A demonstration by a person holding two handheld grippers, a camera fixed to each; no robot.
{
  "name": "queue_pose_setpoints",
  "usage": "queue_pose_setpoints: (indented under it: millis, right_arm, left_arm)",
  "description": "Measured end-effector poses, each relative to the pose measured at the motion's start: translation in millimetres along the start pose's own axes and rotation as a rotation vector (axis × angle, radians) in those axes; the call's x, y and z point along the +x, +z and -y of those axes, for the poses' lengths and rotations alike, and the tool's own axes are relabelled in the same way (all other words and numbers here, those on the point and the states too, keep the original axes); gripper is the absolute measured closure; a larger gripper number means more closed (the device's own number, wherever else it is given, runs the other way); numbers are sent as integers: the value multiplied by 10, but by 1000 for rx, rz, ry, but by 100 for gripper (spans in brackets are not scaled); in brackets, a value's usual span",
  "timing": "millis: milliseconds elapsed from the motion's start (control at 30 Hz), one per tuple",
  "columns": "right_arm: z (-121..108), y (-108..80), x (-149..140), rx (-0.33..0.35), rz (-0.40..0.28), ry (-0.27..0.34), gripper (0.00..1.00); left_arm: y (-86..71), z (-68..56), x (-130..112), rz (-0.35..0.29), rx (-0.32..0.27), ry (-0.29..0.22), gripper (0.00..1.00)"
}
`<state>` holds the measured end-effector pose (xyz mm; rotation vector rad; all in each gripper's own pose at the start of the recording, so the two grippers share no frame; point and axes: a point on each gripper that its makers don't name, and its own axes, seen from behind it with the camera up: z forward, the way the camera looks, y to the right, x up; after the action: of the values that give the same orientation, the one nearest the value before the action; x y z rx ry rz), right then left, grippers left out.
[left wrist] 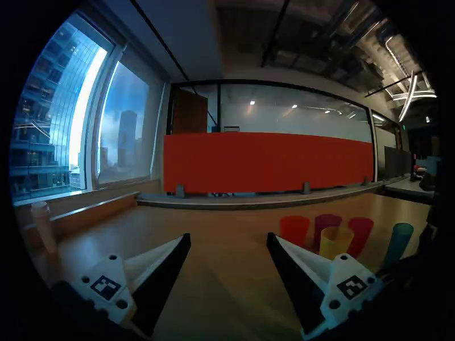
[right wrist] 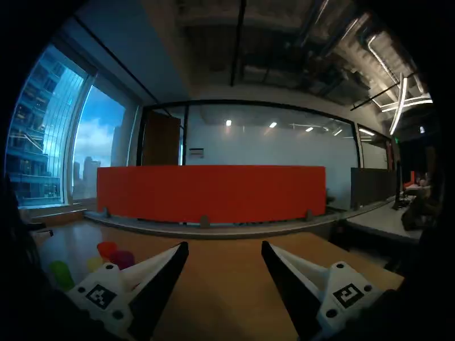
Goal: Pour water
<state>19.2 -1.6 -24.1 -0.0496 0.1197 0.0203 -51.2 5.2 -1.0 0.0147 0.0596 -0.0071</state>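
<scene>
Five translucent plastic cups (left wrist: pixel 335 241), orange, magenta, yellow, red and teal, are bunched on the pale wooden tabletop (left wrist: pixel 199 219) to the right of the left gripper (left wrist: pixel 227 238). Its jaws are spread wide with nothing between them. The right gripper (right wrist: pixel 224 245) is likewise held spread and empty above the same table. The bunch is glimpsed at its lower left, so the cups are judged to lie between the two tools, within reach of either. Whether any cup holds water cannot be told. A single pale peach cup (left wrist: pixel 42 224) is set apart at the window-side edge, perhaps kept clear as a receiver. The far edge is closed off by a long orange partition panel (left wrist: pixel 267 162). Bare wood is left ahead of both grippers, so a sideways approach is open, though the cups' closeness calls for a careful pick.
</scene>
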Motion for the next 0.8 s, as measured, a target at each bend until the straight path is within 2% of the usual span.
queue_pose_setpoints:
  millis: [367,567,800]
  right_arm:
    - [72,82,-216,13,-18,-10,1]
    - [122,106,-417,23,-1,-20,1]
    - [78,147,-555,12,11,-28,1]
  left_arm:
    - [1,1,6,0,0,0,0]
    - [-2,2,6,0,0,0,1]
    - [4,2,7,0,0,0,1]
